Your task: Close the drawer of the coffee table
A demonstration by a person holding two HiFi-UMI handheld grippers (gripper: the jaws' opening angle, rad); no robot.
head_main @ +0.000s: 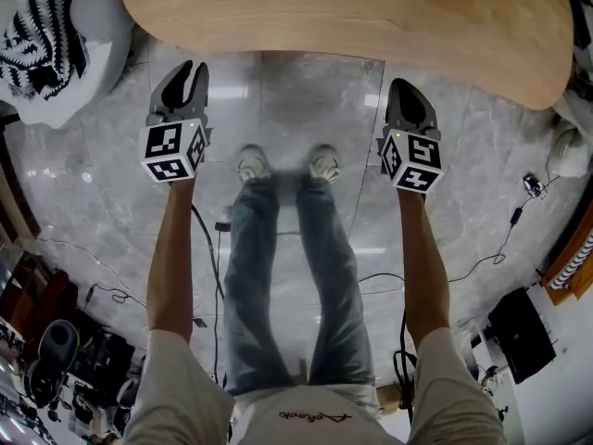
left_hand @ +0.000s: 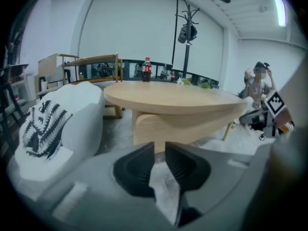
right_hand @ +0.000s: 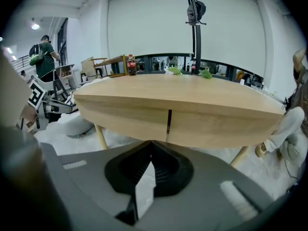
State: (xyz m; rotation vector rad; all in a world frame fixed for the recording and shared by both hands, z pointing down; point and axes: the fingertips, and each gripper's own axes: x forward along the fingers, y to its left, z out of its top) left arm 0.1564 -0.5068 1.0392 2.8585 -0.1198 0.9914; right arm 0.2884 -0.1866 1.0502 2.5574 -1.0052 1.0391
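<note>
The light wooden coffee table (head_main: pixel 352 17) fills the top of the head view, its near edge smooth with no drawer sticking out. In the right gripper view a dark vertical seam (right_hand: pixel 169 121) crosses the table's front edge (right_hand: pixel 202 124), and the panels beside it lie flush. My left gripper (head_main: pixel 192 65) hovers just short of the table's left part, and its jaws (left_hand: pixel 160 146) stand a narrow gap apart with nothing between them. My right gripper (head_main: pixel 400 83) hangs before the table's right part, with its tips (right_hand: pixel 152 142) shut together and empty.
A white armchair with a black-and-white patterned cushion (head_main: pixel 42 35) stands left of the table. The person's legs and shoes (head_main: pixel 287 170) are on the grey tiled floor between the grippers. A cola bottle (left_hand: pixel 147 70) stands on the table's far side. Cables (head_main: pixel 500 248) trail on the floor.
</note>
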